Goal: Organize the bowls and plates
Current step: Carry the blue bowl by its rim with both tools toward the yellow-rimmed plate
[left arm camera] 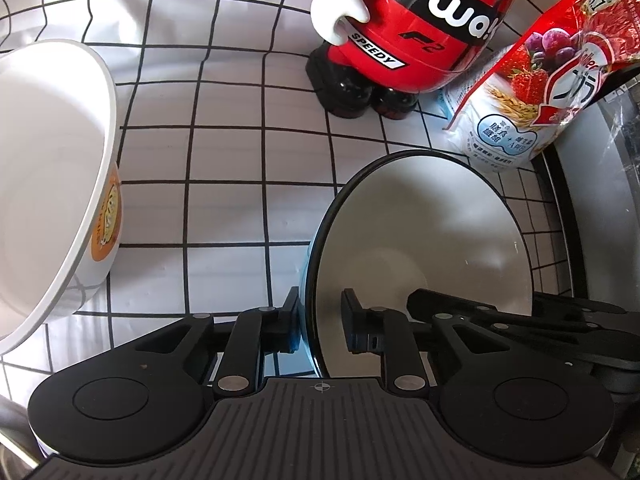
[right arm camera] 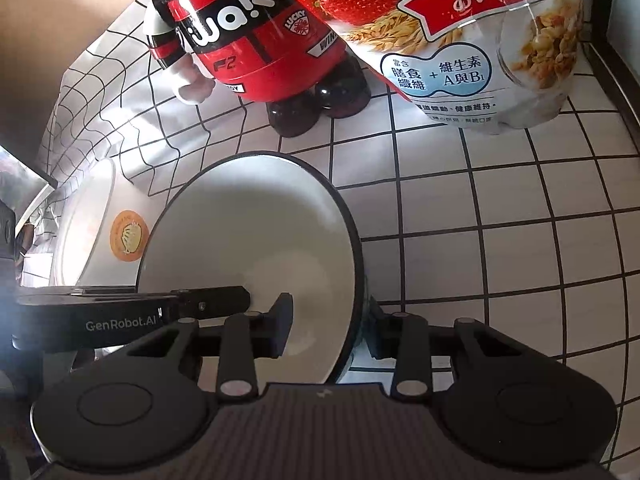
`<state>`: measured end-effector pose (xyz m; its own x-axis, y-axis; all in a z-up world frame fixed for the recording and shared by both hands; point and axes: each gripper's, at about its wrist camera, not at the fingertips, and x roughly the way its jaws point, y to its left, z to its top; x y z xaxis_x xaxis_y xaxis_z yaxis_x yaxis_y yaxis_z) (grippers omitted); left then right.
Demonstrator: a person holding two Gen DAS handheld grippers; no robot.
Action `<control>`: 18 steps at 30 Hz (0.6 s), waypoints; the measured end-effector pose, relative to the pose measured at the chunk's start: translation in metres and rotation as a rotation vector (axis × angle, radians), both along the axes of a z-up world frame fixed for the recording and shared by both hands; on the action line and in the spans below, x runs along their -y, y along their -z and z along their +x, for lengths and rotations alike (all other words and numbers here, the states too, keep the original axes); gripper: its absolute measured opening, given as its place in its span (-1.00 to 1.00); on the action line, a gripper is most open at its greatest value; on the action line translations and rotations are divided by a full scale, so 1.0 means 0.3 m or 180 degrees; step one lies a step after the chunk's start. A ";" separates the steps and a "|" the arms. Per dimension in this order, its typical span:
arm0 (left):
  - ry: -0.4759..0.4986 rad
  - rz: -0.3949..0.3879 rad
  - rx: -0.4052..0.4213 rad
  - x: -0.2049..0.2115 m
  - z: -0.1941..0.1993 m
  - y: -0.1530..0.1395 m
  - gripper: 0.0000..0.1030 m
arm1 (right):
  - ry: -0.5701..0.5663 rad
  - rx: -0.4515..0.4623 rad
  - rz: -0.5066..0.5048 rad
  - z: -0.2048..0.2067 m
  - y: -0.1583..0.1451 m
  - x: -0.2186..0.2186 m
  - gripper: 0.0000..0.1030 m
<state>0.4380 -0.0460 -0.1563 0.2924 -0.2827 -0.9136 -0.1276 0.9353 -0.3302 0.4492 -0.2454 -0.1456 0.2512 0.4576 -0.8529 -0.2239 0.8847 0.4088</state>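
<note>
Right, both tongs on one bowl (left arm camera: 424, 232): left gripper (left arm camera: 320, 320) & right gripper (right arm camera: 326, 328) each nipped nearly closed over opp. rim sides, prob. for steadiness; bowl sat on checked cloth (left arm camera: 224, 152), beside bigger white bowl (left arm camera: 52, 184).

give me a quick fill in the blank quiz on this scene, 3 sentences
1. Both the left gripper and the right gripper straddle the rim of the black-rimmed ____.
2. The red figure stands on a cloth with a black ____ pattern.
3. The white bowl with the ____ round sticker sits beside the plate.

Missing words: plate; grid; orange
</note>
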 end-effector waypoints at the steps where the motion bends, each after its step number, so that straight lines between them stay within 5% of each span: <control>1: -0.0001 0.0003 -0.0004 -0.001 0.000 0.001 -0.56 | 0.0005 0.0037 -0.0008 -0.001 -0.001 0.001 -0.28; 18: 0.0054 0.0186 0.0227 0.026 -0.037 -0.088 -0.50 | 0.0028 0.0270 -0.0102 -0.034 -0.088 -0.013 -0.25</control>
